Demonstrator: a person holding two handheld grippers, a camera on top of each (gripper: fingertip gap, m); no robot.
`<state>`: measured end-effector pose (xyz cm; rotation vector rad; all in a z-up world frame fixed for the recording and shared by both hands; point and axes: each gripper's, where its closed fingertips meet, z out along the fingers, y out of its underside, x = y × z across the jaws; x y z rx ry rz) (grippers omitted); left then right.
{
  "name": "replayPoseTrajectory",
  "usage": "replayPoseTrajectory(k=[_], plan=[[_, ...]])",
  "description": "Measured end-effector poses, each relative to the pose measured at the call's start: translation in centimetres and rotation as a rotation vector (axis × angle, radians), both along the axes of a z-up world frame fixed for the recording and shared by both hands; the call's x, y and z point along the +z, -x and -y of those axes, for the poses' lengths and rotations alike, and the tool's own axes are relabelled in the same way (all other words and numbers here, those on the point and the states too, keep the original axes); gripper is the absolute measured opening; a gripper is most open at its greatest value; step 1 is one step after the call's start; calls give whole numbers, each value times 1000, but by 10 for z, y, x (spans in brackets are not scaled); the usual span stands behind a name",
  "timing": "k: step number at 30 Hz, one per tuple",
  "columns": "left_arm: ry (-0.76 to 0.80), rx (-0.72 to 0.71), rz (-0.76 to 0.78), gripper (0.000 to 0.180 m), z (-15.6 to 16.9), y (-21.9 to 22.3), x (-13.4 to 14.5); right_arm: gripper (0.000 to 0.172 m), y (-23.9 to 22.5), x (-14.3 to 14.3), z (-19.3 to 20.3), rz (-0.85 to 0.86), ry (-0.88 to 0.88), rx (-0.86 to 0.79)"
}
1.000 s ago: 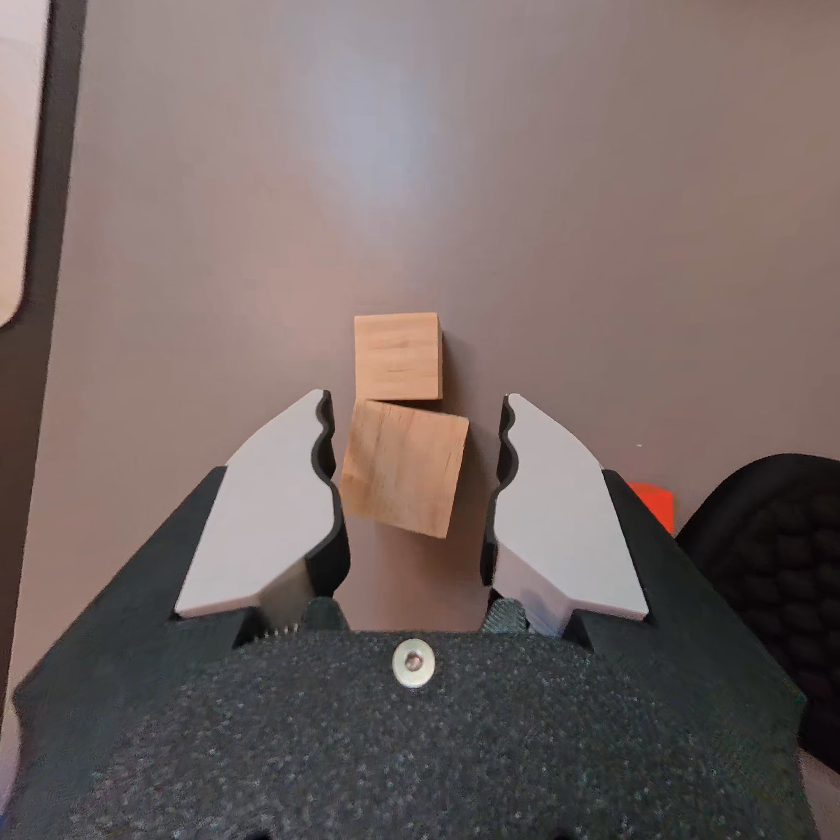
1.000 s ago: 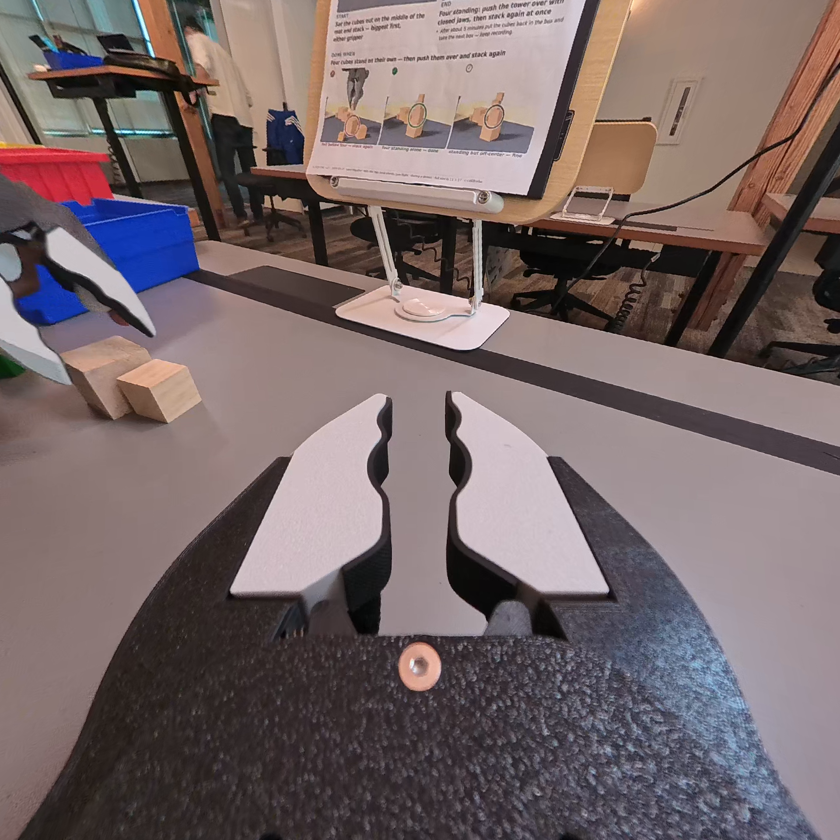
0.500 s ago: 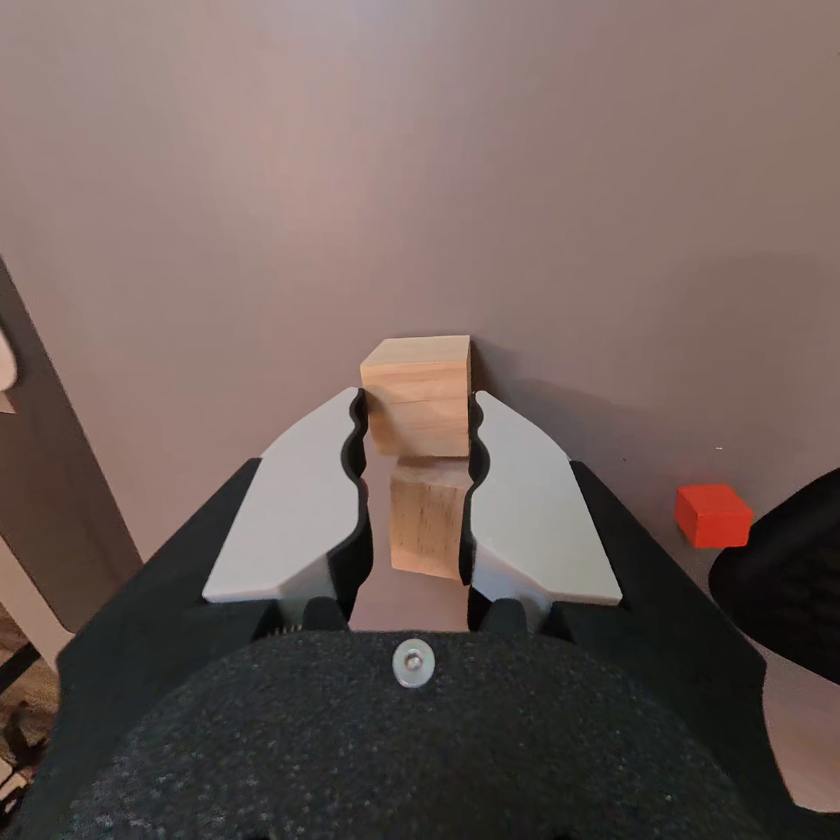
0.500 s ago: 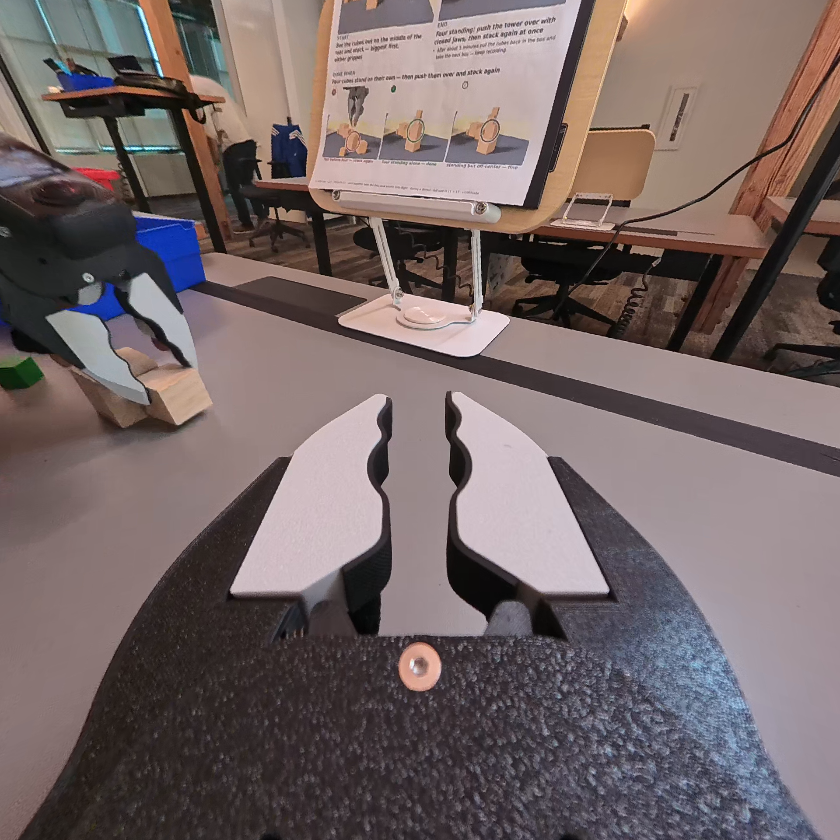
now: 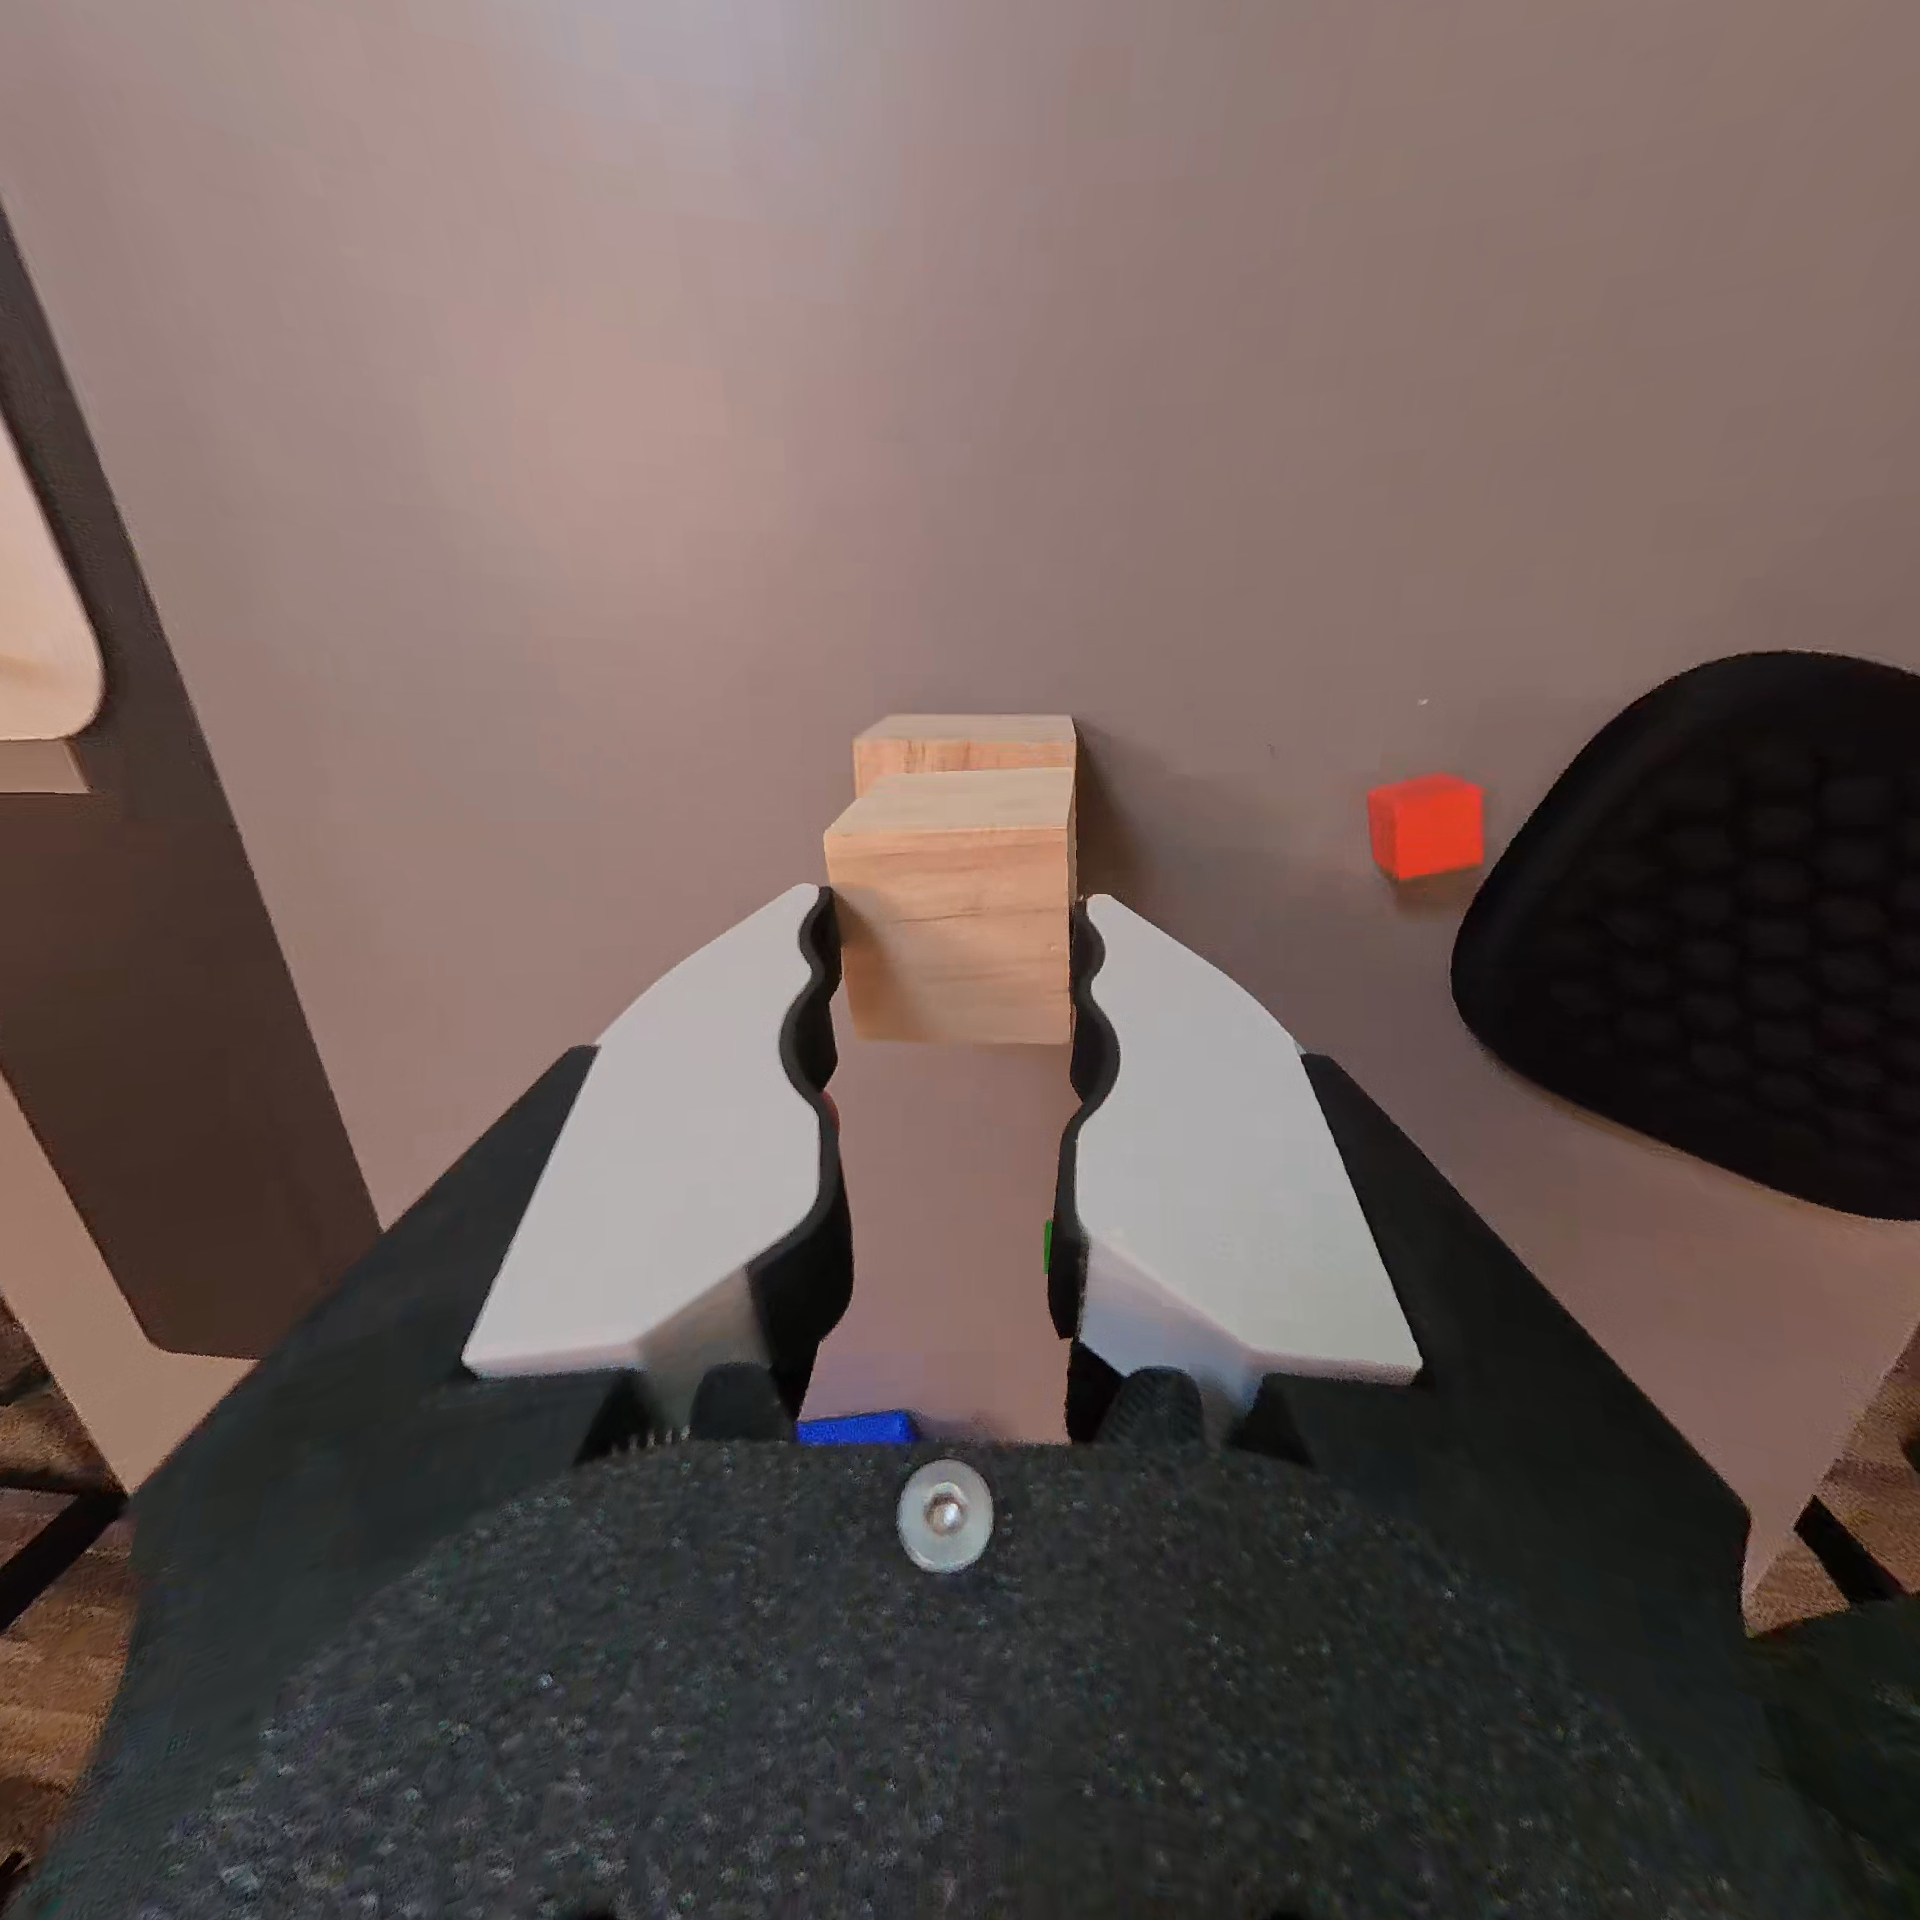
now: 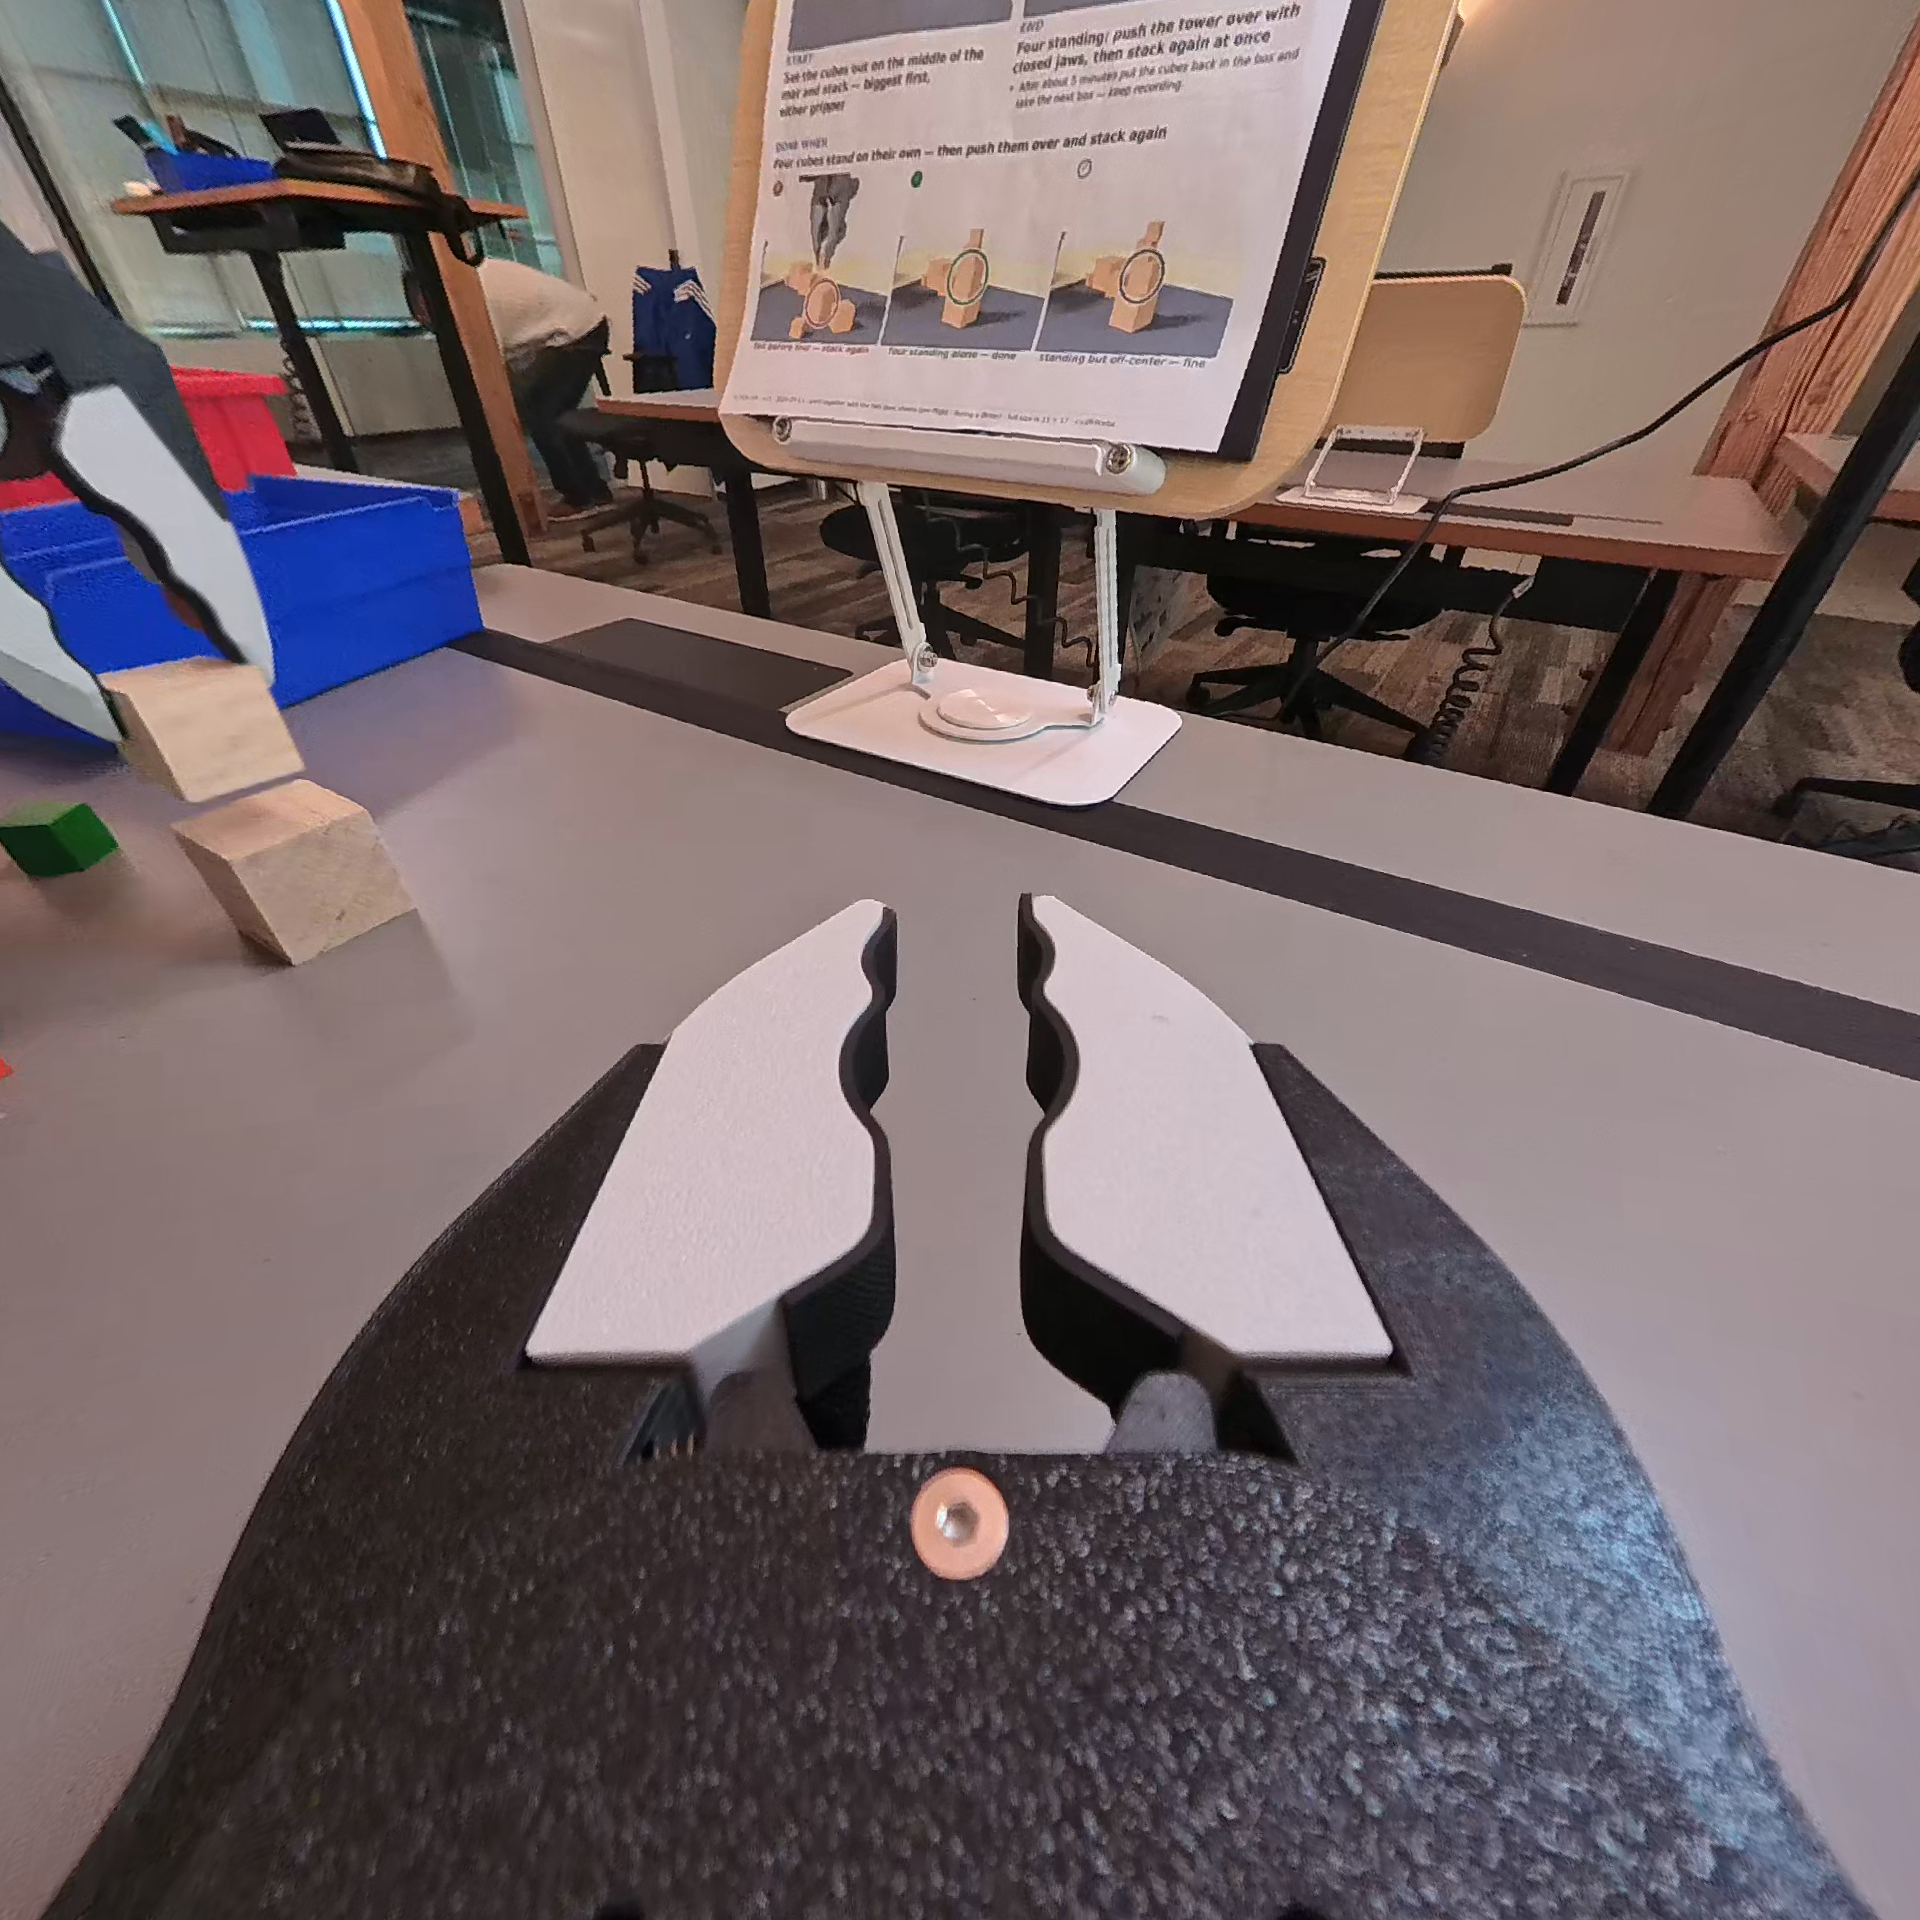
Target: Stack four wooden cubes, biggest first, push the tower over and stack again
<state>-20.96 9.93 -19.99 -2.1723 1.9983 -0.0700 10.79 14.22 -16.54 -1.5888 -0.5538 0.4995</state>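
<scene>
Two plain wooden cubes fill the middle of the left wrist view, and the left gripper [image 5: 951,914] has the nearer wooden cube [image 5: 956,925] clamped between its fingertips, both black pads pressed flat on opposite side faces. From the right wrist view that held cube [image 6: 203,727] hangs clear of the grey table [image 6: 1351,1039], tipped a little, just above and to the left of the second wooden cube [image 6: 291,883], which sits on the table with one corner turned toward the camera. Being a cube, it has no long axis to call; its grain lines run across the face toward the left wrist camera, from finger to finger.

Over to the right gripper [image 6: 956,914]: jaws parted only a narrow way, nothing between the pads, hovering over bare table and pointing at the white base of a document stand [image 6: 987,727].

Scattered about: a red cube [image 5: 1425,826] to the right, a green cube [image 6: 57,836] beside the blue bin [image 6: 353,582].
</scene>
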Motion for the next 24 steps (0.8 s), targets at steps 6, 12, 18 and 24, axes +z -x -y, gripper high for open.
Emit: replayPoseTrajectory(k=[6, 12, 18, 24], plan=[[6, -39, -16, 42, 3, 4, -15, 22, 0, -3, -1, 2, 9, -1], [-8, -62, -17, 42, 0, 3, -18, 22, 0, -4, -1, 4, 12, -2], [-10, -74, -29, 42, -2, 4, -21, 22, -1, -4, -2, 3, 12, -4], [-18, -84, -27, 42, -3, 3, -22, 22, -1, -4, -2, 4, 14, -3]])
